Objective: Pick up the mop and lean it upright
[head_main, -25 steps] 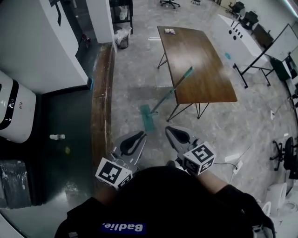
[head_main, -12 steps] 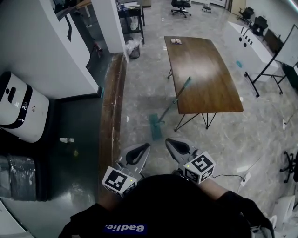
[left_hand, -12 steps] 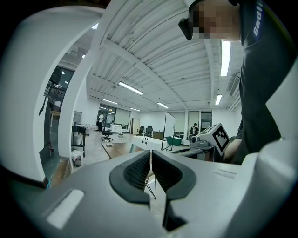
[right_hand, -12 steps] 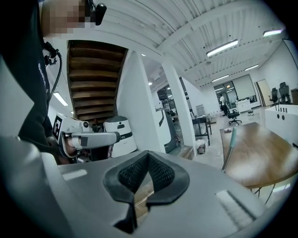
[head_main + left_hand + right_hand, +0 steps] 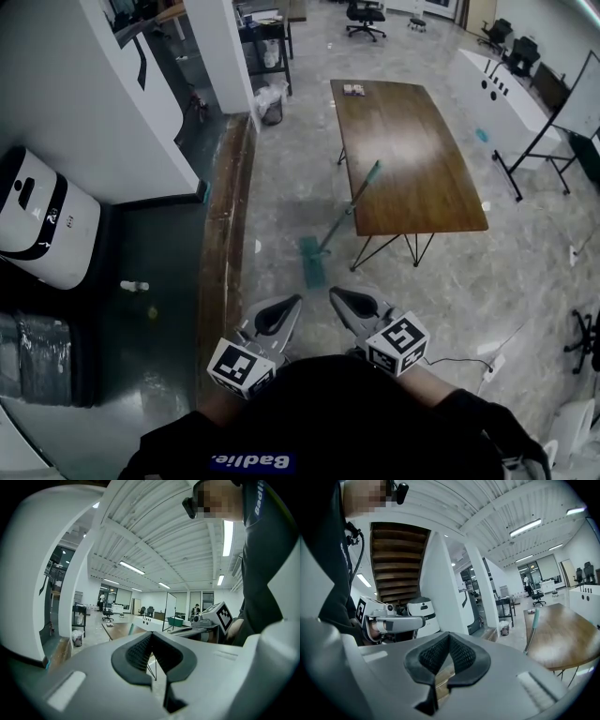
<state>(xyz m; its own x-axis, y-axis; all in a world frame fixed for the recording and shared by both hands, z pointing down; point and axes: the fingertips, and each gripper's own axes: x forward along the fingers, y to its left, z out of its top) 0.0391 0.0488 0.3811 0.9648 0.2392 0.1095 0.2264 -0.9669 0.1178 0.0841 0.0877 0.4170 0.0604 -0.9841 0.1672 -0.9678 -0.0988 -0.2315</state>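
Mop: flat type, narrow teal rectangular head lying flat on the grey tiled floor. A thin pale metal handle rises at a slant from it, w/ a teal grip at the top end. The upper handle rests against the left long edge of the wooden surface, so the mop stands propped and tilted, not fully upright. It's well ahead of both grippers; neither touches it.

left gripper: jaws closing right down, ribbed black pads pressed together, nothing between them. right gripper: clenched too, pads meeting at the tips, empty. Both are held low in front of the person's chest, tips angled toward each other, near but apart.

Writing/labels: each gripper carries a white cube w/ black square markers, left cube, right cube; these are patterns, not text. The person's dark shirt has a blue strip w/ white letters, prob. "Badie", though it looks mirrored in the head view, so not certain. White rounded machine at far left has a black band w/ small marks, too small to read. A small flat item sits at the far end of the surface; any print on it is illegible.
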